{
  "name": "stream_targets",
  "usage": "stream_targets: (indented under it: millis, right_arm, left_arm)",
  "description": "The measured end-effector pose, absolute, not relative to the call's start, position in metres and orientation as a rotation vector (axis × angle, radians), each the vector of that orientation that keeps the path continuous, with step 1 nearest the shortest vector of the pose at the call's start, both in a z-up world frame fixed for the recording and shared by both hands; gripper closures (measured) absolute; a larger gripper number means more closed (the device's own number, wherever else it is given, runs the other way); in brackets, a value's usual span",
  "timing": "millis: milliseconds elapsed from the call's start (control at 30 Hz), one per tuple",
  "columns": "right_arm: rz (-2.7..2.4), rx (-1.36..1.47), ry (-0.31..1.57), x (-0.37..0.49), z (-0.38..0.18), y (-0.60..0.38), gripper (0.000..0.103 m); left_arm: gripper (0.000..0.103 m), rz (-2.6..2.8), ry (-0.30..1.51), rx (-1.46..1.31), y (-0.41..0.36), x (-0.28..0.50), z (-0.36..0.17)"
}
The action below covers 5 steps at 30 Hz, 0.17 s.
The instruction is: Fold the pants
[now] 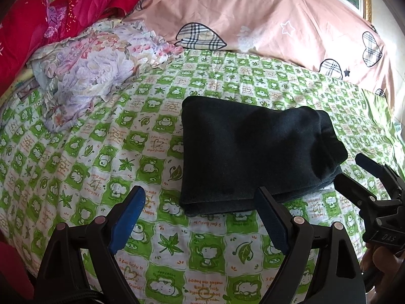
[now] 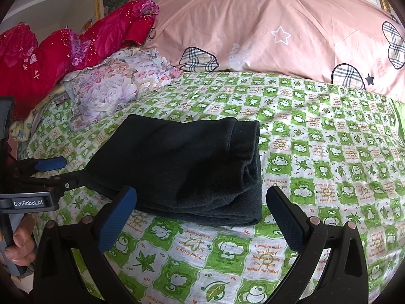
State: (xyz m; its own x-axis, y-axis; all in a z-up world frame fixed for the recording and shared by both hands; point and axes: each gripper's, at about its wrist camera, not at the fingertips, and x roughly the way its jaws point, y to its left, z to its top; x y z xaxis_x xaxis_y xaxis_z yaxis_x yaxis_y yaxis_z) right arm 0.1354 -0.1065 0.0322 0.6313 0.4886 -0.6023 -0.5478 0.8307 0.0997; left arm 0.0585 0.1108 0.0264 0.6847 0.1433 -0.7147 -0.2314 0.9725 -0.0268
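Left wrist view: pants (image 1: 253,152) lie folded mid-frame on bed (image 1: 101,164); both grippers' fingers (image 1: 129,217) apart, empty; best withdraw without snagging.

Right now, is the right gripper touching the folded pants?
Apart. In the right wrist view the right gripper has its jaws open, and green sheet shows between them and the dark pants.

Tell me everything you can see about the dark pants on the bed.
The pants are very dark, nearly black, of a soft knit-looking fabric. They lie folded into a compact, roughly rectangular bundle of several stacked layers, with a seamed band showing at the right end in the right wrist view. They rest flat on the green and white checked bedsheet, apart from the floral cloth. Both grippers are open, just short of the near edge, and grip nothing.
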Motion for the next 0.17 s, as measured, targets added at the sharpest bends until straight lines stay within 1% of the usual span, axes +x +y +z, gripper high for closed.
stream_targets:
  millis: [167]
  right_arm:
    - [0.594,-0.092,0.659,0.1371,0.0325,-0.1068,0.001]
  left_arm:
    - [0.014,0.213,0.798,-0.119,0.1107,0.0615,0.0267]
